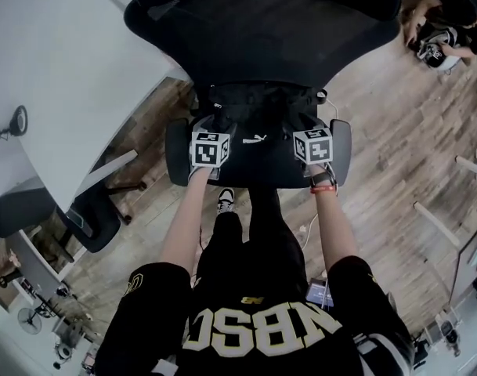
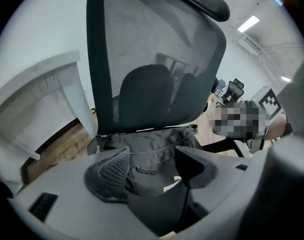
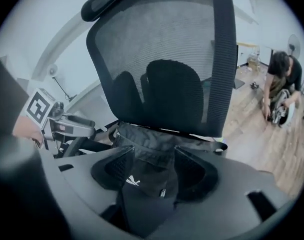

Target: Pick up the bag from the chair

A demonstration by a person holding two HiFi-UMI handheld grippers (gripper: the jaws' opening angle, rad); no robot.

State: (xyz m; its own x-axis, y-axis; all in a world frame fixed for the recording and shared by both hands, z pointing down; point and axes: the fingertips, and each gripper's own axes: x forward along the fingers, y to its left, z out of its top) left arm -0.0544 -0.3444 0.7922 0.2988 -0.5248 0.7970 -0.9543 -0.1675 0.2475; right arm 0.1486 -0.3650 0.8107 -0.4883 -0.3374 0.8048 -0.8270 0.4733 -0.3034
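Observation:
A black bag (image 1: 261,124) with a white logo lies on the seat of a black mesh-backed office chair (image 1: 261,37). I hold both grippers at the bag from the front. The left gripper (image 1: 215,120) is at its left part, and in the left gripper view the bag's fabric (image 2: 152,149) bunches between the jaws of that gripper (image 2: 152,166). The right gripper (image 1: 307,122) is at the bag's right part. In the right gripper view the bag's fabric (image 3: 147,149) fills the gap of that gripper (image 3: 154,166). The chair back (image 2: 156,59) (image 3: 166,59) rises just behind.
A white curved desk (image 1: 58,69) runs along the left, with a second dark chair (image 1: 89,218) tucked under it. A person (image 1: 449,22) crouches on the wood floor at the far right. My legs stand close to the seat's front edge.

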